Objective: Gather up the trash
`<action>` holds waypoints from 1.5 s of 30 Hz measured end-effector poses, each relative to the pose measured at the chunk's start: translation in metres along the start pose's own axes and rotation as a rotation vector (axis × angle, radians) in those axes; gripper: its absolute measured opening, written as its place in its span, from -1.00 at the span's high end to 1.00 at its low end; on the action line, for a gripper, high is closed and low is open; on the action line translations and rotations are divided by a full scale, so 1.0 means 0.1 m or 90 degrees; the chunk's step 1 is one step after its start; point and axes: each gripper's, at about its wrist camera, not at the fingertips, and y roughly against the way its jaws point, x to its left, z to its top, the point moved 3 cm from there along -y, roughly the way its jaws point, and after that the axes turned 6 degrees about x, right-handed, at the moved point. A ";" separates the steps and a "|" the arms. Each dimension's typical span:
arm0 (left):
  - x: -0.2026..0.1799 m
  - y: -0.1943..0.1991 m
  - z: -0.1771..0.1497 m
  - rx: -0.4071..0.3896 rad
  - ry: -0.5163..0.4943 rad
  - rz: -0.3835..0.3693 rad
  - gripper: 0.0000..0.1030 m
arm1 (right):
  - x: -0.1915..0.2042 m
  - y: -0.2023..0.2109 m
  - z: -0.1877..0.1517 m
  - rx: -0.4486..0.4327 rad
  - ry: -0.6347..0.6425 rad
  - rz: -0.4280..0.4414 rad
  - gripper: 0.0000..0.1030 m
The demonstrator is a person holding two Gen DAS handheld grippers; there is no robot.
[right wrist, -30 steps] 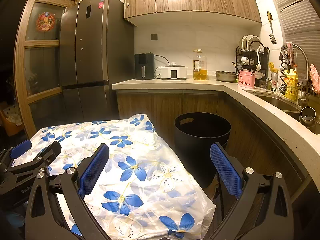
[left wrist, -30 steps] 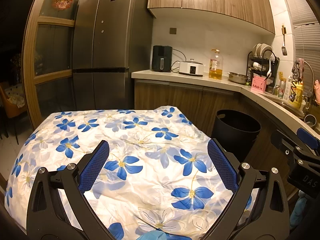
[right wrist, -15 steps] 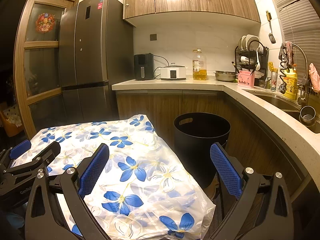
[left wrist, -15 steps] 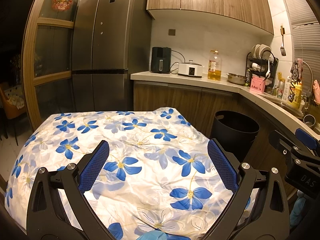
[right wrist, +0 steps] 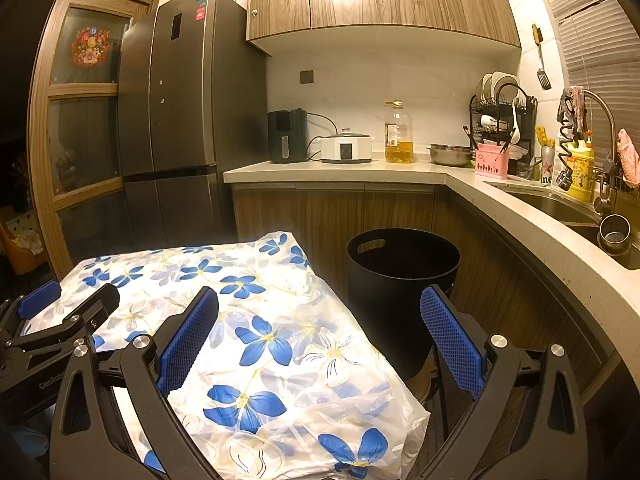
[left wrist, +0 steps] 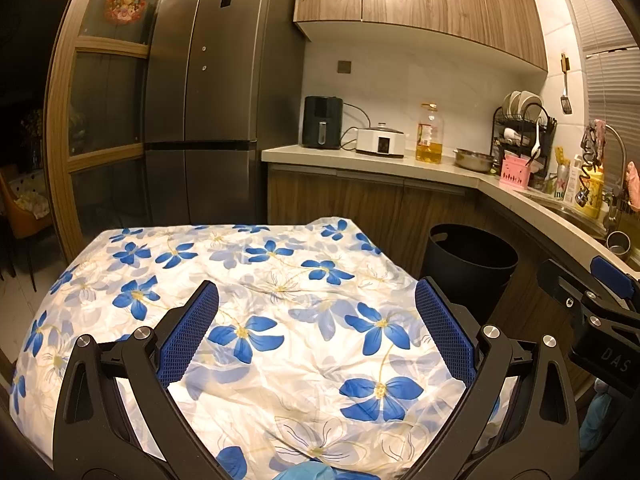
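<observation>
We hold our left gripper (left wrist: 316, 320) and right gripper (right wrist: 320, 324) with jaws spread wide and empty above the flowered tablecloth (left wrist: 280, 280). The black bin (right wrist: 402, 280) stands on the floor just beside the table's right edge, under the counter (right wrist: 520, 208).

Both grippers were held level, side by side and pointing forward. The left gripper (left wrist: 316, 320) had its jaws spread wide, nothing between the blue pads (left wrist: 188, 336). The right gripper (right wrist: 320, 328) matched it, jaws wide apart and empty.
</observation>
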 end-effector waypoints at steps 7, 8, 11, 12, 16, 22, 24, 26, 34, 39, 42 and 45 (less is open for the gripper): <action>0.00 0.00 0.01 -0.001 -0.001 0.000 -0.88 | 0.00 -0.01 0.00 0.000 -0.001 0.001 -0.89; 0.00 0.00 0.01 -0.001 0.000 -0.001 -0.88 | 0.00 -0.01 0.00 0.000 -0.001 0.001 -0.89; -0.01 0.00 0.01 -0.001 0.000 0.000 -0.88 | 0.01 -0.01 0.01 -0.001 -0.001 0.000 -0.89; 0.00 0.00 0.01 -0.001 0.000 0.000 -0.88 | 0.01 0.00 0.00 -0.001 -0.001 0.001 -0.89; -0.01 0.00 0.01 -0.002 -0.001 -0.001 -0.88 | 0.00 0.00 0.01 -0.001 -0.001 0.000 -0.89; -0.02 0.01 0.02 -0.002 -0.001 -0.001 -0.88 | 0.01 0.00 0.01 -0.003 -0.002 -0.001 -0.89; -0.02 0.01 0.03 -0.002 -0.002 -0.001 -0.88 | 0.01 0.00 0.02 -0.003 -0.002 -0.001 -0.89; -0.02 0.01 0.03 -0.002 -0.002 -0.001 -0.88 | 0.01 0.00 0.02 -0.003 -0.003 -0.001 -0.89; -0.06 0.00 0.04 0.006 -0.015 -0.006 -0.59 | 0.00 0.00 0.03 -0.003 -0.004 -0.001 -0.89; -0.07 -0.01 0.04 0.005 -0.017 -0.009 -0.55 | -0.01 0.01 0.04 -0.004 -0.005 -0.003 -0.89; -0.07 -0.01 0.03 0.005 -0.017 -0.008 -0.55 | -0.01 0.01 0.04 -0.005 -0.007 -0.003 -0.89; -0.07 -0.01 0.03 0.006 -0.017 -0.007 -0.56 | -0.01 0.01 0.04 -0.004 -0.006 -0.002 -0.89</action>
